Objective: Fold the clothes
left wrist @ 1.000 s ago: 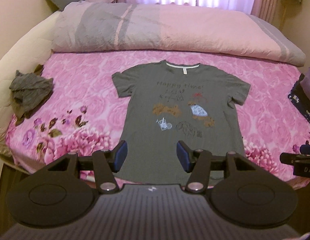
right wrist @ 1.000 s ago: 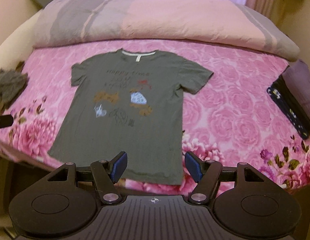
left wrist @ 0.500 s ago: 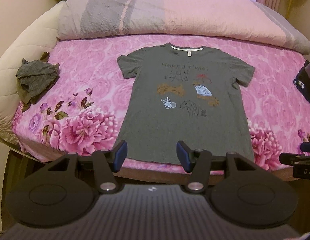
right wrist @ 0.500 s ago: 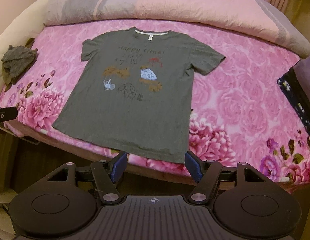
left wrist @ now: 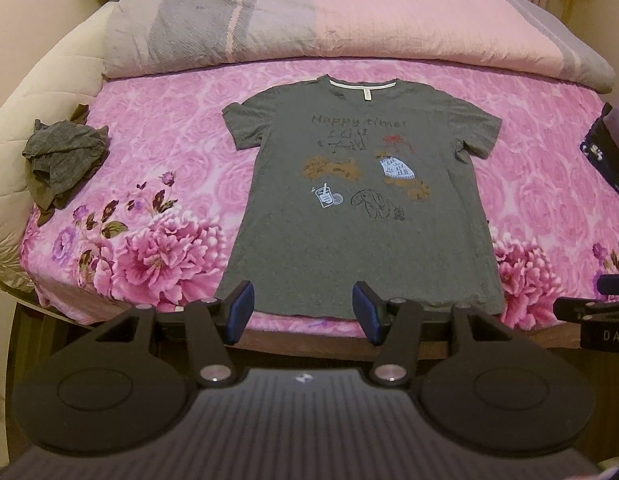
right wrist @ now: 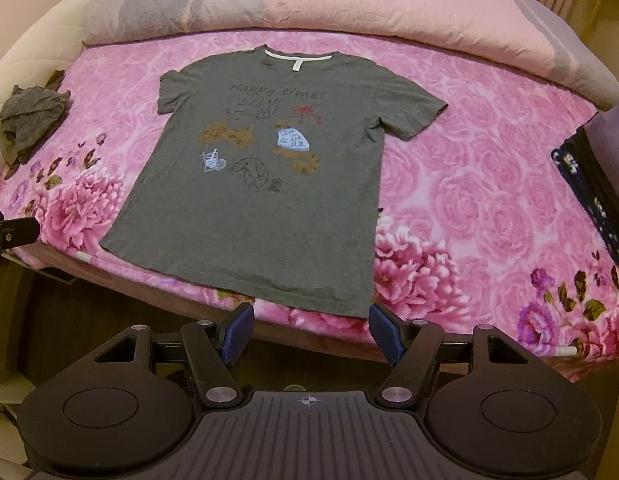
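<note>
The grey T-shirt (left wrist: 361, 224) lies flat and face up on the pink floral bedsheet (left wrist: 157, 148), collar toward the rolled duvet (left wrist: 329, 20), hem along the near bed edge. The left gripper (left wrist: 301, 312) hangs near the hem with its jaws wide apart, holding nothing. The right gripper (right wrist: 309, 328) hangs off the bed edge, just before the hem's right corner, jaws equally spread and empty. A crumpled grey garment (left wrist: 61, 160) lies well apart at the sheet's left side. Folded dark clothes (right wrist: 593, 184) lie at its right edge.

A home bedroom: floral-sheeted bed (left wrist: 181, 148), rolled duvet (left wrist: 349, 20)
</note>
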{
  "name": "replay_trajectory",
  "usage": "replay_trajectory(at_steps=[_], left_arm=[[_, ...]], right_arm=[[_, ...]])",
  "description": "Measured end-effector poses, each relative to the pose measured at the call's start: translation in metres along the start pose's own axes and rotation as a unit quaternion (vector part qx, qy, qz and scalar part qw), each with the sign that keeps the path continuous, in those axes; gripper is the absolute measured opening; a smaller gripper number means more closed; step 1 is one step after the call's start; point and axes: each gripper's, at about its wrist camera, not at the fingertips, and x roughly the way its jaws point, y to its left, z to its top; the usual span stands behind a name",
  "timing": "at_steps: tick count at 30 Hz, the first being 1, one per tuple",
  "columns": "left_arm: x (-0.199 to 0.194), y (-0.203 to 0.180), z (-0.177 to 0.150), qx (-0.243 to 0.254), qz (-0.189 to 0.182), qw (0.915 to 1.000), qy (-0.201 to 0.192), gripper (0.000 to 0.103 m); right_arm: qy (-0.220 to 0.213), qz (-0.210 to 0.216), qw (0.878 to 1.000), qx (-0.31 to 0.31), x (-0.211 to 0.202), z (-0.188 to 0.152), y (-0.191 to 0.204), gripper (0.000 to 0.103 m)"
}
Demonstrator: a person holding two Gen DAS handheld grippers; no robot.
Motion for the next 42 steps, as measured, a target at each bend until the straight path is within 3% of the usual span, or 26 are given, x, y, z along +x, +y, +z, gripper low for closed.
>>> replay_trajectory(at_steps=[14,20,27,32,37,38,42], left_arm=[[0.032,0.012,0.026,-0.001,0.001,0.9998,0.021,0.050],[0.066,0.030,0.059,-0.001,-0.004,0.9995,0.032,0.050],[0.130,0.092,0.123,-0.066,-0.077,0.9948,0.008,0.050],[0.206,0.156,0.167,-0.181,-0.138,0.9737,0.012,0.050],[0.307,0.214,0.194,-0.308,-0.176,0.9333,0.052,0.050],[0.327,0.223,0.198,-0.320,-0.175,0.9294,0.055,0.050],[0.395,0.243,0.215,-0.332,-0.170,0.9271,0.041,0.050]], right_arm=[[0.017,0.005,1.000,-0.001,0.026,0.032,0.007,0.067],[0.030,0.008,0.999,0.009,0.050,0.064,0.012,0.067],[0.014,0.008,0.996,0.084,0.088,0.132,0.004,0.067],[0.010,-0.009,0.990,0.143,0.125,0.178,-0.014,0.067],[0.004,-0.038,0.979,0.199,0.163,0.208,-0.036,0.067],[0.000,-0.041,0.977,0.208,0.171,0.212,-0.041,0.067],[-0.002,-0.054,0.971,0.234,0.207,0.223,-0.061,0.067]])
